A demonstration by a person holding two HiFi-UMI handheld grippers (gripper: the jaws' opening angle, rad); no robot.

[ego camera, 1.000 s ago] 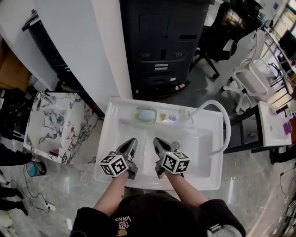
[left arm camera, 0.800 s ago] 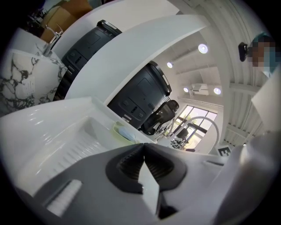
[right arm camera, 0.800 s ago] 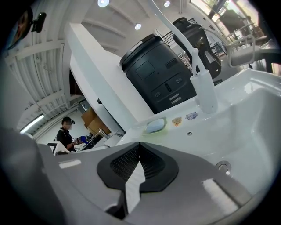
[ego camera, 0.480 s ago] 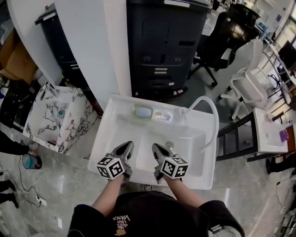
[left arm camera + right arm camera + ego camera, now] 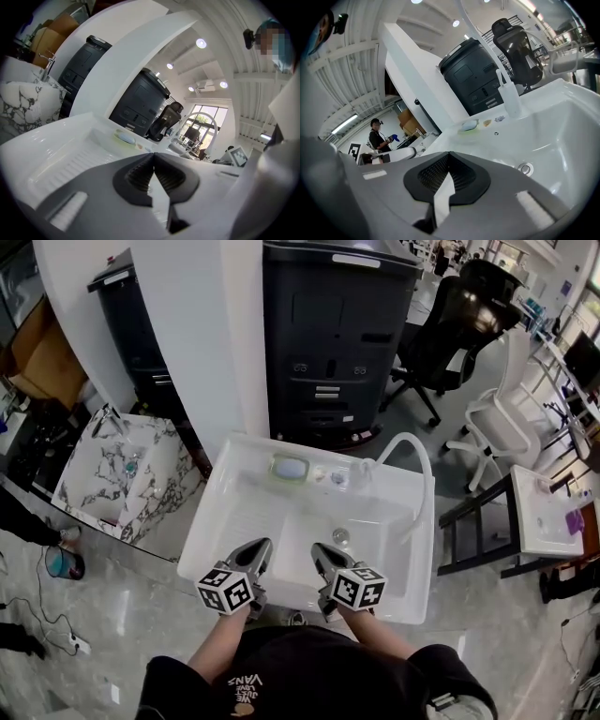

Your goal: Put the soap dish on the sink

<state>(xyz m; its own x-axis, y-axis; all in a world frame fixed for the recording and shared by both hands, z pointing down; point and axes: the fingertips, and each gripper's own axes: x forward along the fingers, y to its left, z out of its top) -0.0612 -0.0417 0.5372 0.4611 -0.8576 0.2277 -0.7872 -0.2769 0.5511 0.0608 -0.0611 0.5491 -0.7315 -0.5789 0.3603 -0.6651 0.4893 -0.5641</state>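
Because the person's forearms and torso fill the bottom of the head view, the hands behind the 2 marker cubes are cut off there. 2 small items (image 5: 330, 476) on the back ledge of the white sink (image 5: 211, 521) are too small to name in any view. The soap dish (image 5: 290, 468), pale green with 1 light bar of soap in it, sits on that same ledge, just left of the items and well apart from both grippers. The basin itself holds only its drain (image 5: 341, 535).

Seen from above, the left gripper (image 5: 262, 547) and the right gripper (image 5: 320, 548) lie side by side over the near part of the sink, pointing toward the back ledge, but the gap between their jaws is hard to judge there. The left gripper view settles it: the ribbed pads meet at the tip with nothing between them. The right gripper view shows the same for the other tool, closed and empty. That view also catches a person (image 5: 377, 136) standing far off at the left. The head view shows the white hose (image 5: 417, 451) arching over the sink's back right corner and a marbled basin (image 5: 122, 474) to the sink's left.
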